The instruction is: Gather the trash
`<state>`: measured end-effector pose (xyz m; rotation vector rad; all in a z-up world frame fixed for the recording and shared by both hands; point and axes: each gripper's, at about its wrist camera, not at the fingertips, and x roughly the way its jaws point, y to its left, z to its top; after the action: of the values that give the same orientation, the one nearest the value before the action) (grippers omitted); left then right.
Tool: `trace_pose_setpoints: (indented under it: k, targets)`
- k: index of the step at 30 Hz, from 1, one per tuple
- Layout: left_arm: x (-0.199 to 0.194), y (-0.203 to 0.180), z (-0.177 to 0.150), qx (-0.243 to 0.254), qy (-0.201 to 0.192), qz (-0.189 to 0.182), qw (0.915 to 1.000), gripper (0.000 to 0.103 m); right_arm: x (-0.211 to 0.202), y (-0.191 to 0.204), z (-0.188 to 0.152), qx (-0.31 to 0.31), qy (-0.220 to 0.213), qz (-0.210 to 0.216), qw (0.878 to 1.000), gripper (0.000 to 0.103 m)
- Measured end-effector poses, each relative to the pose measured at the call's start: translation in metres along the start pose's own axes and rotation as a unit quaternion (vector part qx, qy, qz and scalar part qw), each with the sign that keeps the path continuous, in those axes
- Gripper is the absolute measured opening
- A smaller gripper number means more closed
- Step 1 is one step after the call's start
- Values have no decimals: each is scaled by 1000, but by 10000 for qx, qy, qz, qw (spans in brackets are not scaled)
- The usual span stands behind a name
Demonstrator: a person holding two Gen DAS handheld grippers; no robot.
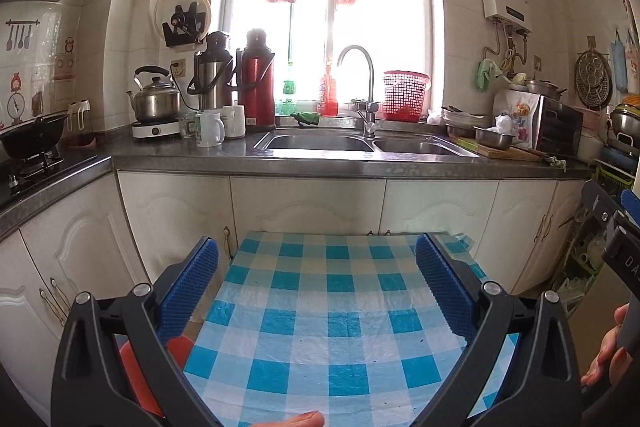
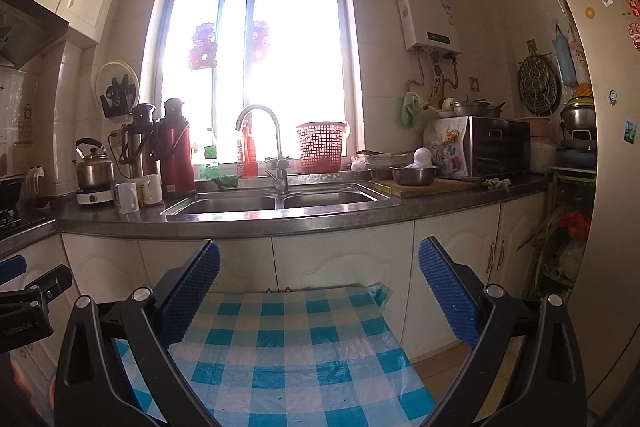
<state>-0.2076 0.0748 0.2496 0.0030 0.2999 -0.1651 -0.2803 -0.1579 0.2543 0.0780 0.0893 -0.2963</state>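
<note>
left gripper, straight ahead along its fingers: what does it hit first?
Probably the white cabinet doors under the sink. The left gripper is open, held above the checked tablecloth, and nothing stands between. Depth is unclear; angled slightly down, it meets the cloth's far edge first.

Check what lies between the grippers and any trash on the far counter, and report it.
No trash is clearly identifiable. Both open grippers, left and right, hover over the checkered table, which stands between them and the counter.
</note>
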Motion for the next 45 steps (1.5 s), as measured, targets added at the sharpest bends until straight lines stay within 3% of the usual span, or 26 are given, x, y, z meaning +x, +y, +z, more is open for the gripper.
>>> trace_pose_setpoints:
  k: [18,45]
  targets:
    - [-7,-8,4,-3,-106,-48,9999,99,-14,4,4,-58,-117,-83,9999,98]
    - [3,-6,4,-85,-80,85,9999,99,0,10,0,-165,26,57,9998,98]
